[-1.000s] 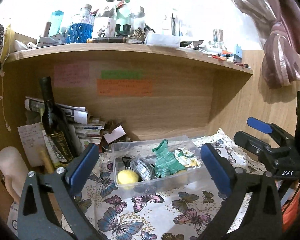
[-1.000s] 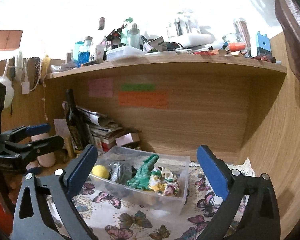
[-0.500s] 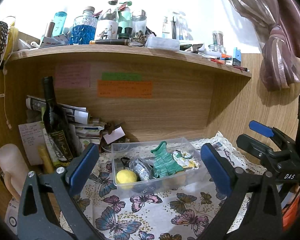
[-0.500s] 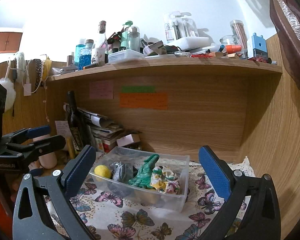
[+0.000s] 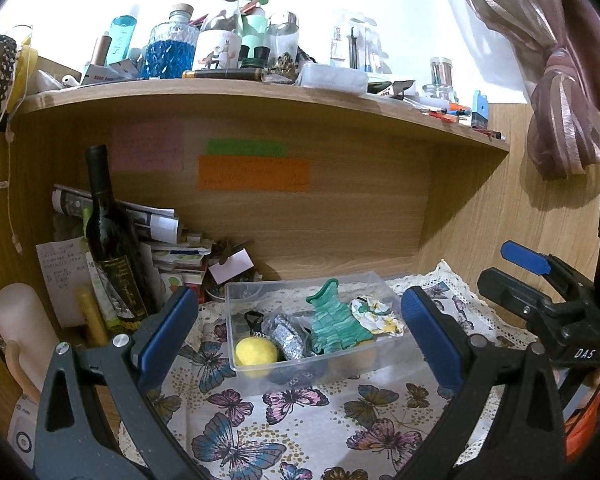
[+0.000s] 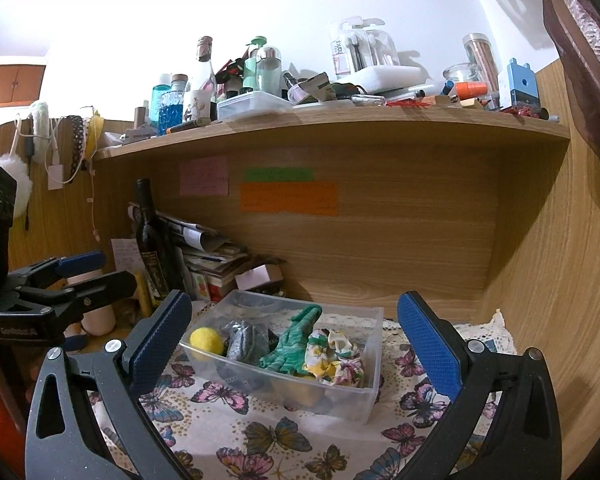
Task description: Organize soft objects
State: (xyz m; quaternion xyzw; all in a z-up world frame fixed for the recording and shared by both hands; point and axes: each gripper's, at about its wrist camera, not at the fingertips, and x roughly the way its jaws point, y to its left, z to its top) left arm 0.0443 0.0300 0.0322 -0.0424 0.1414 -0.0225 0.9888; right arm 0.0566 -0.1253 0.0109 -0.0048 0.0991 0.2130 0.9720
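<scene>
A clear plastic bin [image 5: 260,300] is sitting on the butterfly-print cloth [image 5: 300,420] under a wooden shelf, and the soft things are lying inside it. A yellow pom-pom ball [image 5: 256,353] is resting at the bin's left end, with a silvery grey pouch [image 5: 288,338] just beside it. A green ruffled cloth piece [image 5: 336,322] is leaning up across the middle, touching a crumpled floral fabric [image 5: 376,314] at the right end.

The left gripper [image 5: 300,334] is hanging in front of the bin with its blue-padded jaws spread wide, gripping nothing; in its own view the bin is showing between the two pads. The right gripper [image 6: 294,344] is likewise standing wide apart and empty, framing the same bin [image 6: 364,380] from the other side.

A dark wine bottle [image 5: 110,240] is standing upright to the left of the bin, against a stack of papers [image 5: 164,240]. Coloured sticky notes [image 5: 254,174] are stuck on the back panel. The upper shelf [image 5: 260,100] is carrying crowded bottles and jars.
</scene>
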